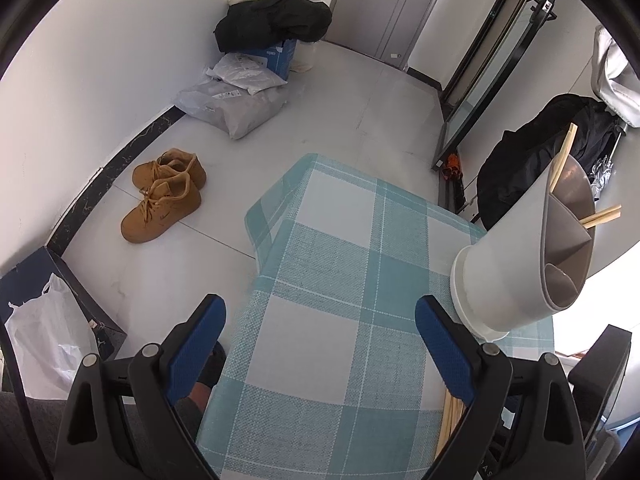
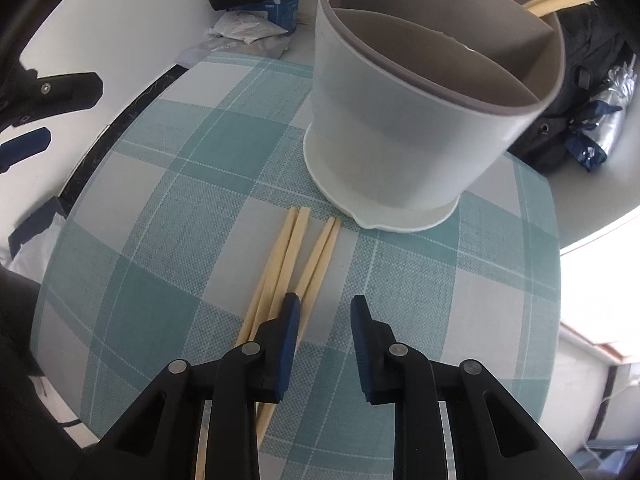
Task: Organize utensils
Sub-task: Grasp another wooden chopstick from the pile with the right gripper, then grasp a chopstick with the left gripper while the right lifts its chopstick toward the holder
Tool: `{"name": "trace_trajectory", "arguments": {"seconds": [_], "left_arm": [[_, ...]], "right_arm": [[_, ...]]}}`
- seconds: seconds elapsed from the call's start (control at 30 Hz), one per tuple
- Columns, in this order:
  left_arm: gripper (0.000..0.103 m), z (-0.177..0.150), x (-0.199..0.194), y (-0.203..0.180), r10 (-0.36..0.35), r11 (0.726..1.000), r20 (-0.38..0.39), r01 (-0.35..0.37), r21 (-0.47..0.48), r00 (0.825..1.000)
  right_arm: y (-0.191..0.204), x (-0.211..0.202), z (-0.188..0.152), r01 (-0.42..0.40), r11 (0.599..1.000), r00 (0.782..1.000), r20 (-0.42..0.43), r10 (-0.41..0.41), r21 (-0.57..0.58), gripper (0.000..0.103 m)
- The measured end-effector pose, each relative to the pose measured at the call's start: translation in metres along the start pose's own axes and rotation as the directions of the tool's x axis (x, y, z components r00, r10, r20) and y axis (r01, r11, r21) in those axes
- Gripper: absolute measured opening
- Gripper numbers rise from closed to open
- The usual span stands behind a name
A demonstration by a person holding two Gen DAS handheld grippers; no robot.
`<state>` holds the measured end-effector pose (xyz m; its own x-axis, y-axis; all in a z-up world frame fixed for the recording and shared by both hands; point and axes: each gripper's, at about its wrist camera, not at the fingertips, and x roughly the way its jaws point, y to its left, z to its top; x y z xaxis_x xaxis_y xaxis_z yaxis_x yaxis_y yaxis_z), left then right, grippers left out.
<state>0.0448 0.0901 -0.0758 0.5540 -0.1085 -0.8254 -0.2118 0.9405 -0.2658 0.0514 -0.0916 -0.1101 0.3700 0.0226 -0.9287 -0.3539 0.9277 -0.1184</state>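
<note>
A small table covered by a teal and white checked cloth (image 2: 168, 208) is seen from both wrist views. On it, four pale wooden chopsticks (image 2: 298, 256) are laid in two close pairs, side by side, their squared ends pointing toward a utensil holder (image 2: 400, 128) and stopping just short of its base. The chopsticks are slim, light tan and tapered, and their near ends are hidden beneath the right gripper (image 2: 325, 304). The holder is a round white cup with a grey lining and a flared foot; its inside is split by partitions into compartments, and more chopsticks (image 1: 564, 160) are seen leaning out of one far compartment. The right gripper is held above the cloth with its blue-padded jaws narrowly apart and nothing between them; its left finger is seen over the right-hand pair of chopsticks, though contact cannot be judged. The left gripper (image 1: 320, 312) is held wide open over the cloth beside the holder, gripping nothing. On the floor beyond the table, a pair of tan boots (image 1: 164, 196) and some grey parcels (image 1: 236, 104) are visible.
</note>
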Motion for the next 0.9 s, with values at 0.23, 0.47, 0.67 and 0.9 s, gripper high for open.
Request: {"name": "trace_trajectory", "arguments": {"seconds": [0.23,0.47,0.67,0.9], "left_arm": [[0.093,-0.001,0.000,0.006,0.007,1.000,-0.002,-0.007,-0.010,1.000],[0.093,-0.001,0.001,0.004,0.004,1.000,-0.008,-0.004,-0.001,1.000],[0.093,-0.002,0.000,0.003,0.002,1.000,-0.014,-0.002,0.003,1.000],[0.093,-0.002,0.002,0.004,0.003,1.000,-0.023,-0.003,-0.002,1.000]], "right_arm": [[-0.010,0.004,0.005,-0.081,0.997,0.997,0.001,0.081,0.016,0.014],[-0.028,-0.013,-0.019,-0.190,0.981,0.982,0.027,0.189,0.045,0.006],[-0.041,-0.019,-0.047,-0.214,0.976,0.977,0.003,0.214,0.040,0.005],[-0.049,-0.025,-0.062,-0.235,0.972,0.972,-0.014,0.235,0.027,0.005]]}}
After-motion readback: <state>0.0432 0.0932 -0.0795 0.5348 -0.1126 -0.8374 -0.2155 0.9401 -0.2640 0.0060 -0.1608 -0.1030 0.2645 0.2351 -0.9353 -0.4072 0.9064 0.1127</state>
